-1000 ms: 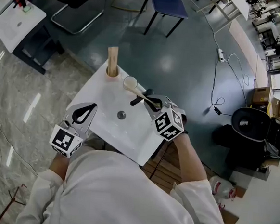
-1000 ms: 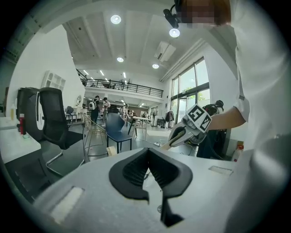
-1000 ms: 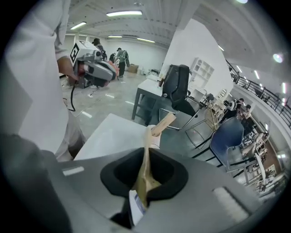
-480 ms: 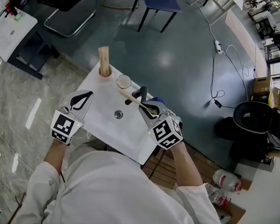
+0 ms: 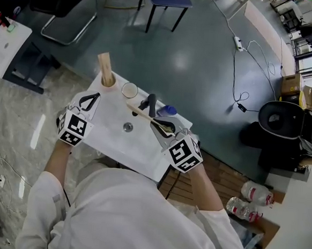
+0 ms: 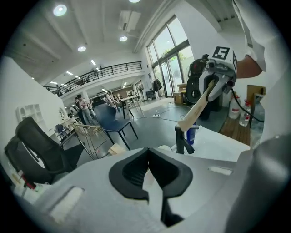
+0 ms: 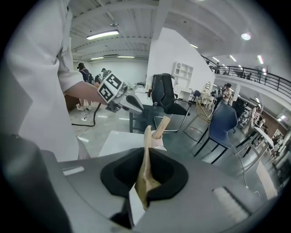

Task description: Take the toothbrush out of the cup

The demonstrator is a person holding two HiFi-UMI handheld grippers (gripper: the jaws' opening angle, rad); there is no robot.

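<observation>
Right claw (image 5: 164, 128) grips the toothbrush (image 5: 142, 114) just beside the cup (image 5: 129, 89); left claw (image 5: 91, 98), left of the cup, is closed, empty.

Seemingly wooden toothbrush (image 5: 143, 114); smooth white washbasin (image 5: 110, 131)

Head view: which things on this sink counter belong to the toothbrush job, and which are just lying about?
In the job:
- toothbrush, gripped in the right tool
- cup

Lying about:
- black faucet
- blue container
- wooden piece standing in a holder
- drain
- left tool, shut and empty
</observation>
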